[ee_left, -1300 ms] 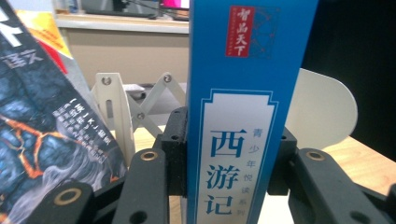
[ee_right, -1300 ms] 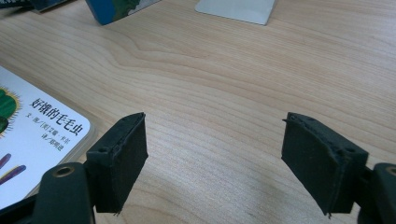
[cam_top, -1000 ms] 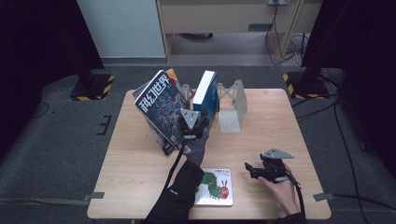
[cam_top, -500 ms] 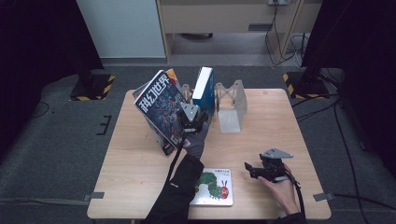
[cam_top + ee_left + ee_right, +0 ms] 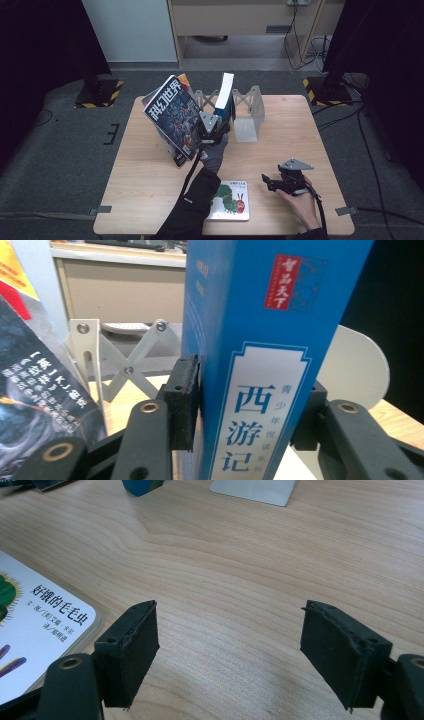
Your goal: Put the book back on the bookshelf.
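Since the earlier frame, left tool (image 5: 220, 131) jaws have been opening around the upright blue book (image 5: 260, 360); right tool (image 5: 227, 650) rests open, lower right.

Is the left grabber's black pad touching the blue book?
Cannot tell. In the left gripper view the jaws have just been opening around the blue book; the left gripper pad sits right beside its cover, any gap too thin to see.

Light falls from above onto the wooden table (image 5: 150, 200), which is evenly bright with only faint shadows; the room around it sinks to near black, darkest at 9 and 3 o'clock. The high view is soft and grainy. In the left gripper view the blue book (image 5: 260, 365) is sharp, the background hazy.
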{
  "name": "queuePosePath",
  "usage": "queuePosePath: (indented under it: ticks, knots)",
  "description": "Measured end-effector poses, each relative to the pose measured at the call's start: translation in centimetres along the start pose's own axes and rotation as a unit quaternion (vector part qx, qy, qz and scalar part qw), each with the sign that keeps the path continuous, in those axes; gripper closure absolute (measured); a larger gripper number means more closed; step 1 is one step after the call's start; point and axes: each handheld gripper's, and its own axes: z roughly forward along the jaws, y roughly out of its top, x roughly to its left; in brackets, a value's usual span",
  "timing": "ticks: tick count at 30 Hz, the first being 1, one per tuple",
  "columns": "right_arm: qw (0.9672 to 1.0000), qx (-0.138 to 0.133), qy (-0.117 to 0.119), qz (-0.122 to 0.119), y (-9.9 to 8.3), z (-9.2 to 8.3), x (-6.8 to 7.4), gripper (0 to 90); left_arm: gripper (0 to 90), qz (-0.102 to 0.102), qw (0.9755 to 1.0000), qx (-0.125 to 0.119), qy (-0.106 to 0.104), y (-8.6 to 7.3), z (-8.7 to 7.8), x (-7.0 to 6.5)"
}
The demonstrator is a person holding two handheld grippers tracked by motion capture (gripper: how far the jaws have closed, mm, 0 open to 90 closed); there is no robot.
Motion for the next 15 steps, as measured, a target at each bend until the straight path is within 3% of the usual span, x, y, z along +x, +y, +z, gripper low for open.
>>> queuePosePath:
  ticks: [3, 9, 15]
  knots:
    - [1.0000, 0.001, 0.000, 0.002, 0.0, 0.0, 0.1, 23.4, 53.5, -0.002, 1.0000, 0.004, -0.008, -0.4, -0.4, 0.4]
    - [1.0000, 0.002, -0.001, -0.004, 0.0, 0.0, 0.1, 23.4, 53.8, 0.013, 0.9991, 0.020, -0.035, -1.7, -1.6, 1.4]
    - [1.0000, 0.002, -0.002, -0.003, 0.0, 0.1, 0.1, 23.4, 56.5, 0.004, 0.9985, 0.030, -0.045, -2.2, -1.9, 1.7]
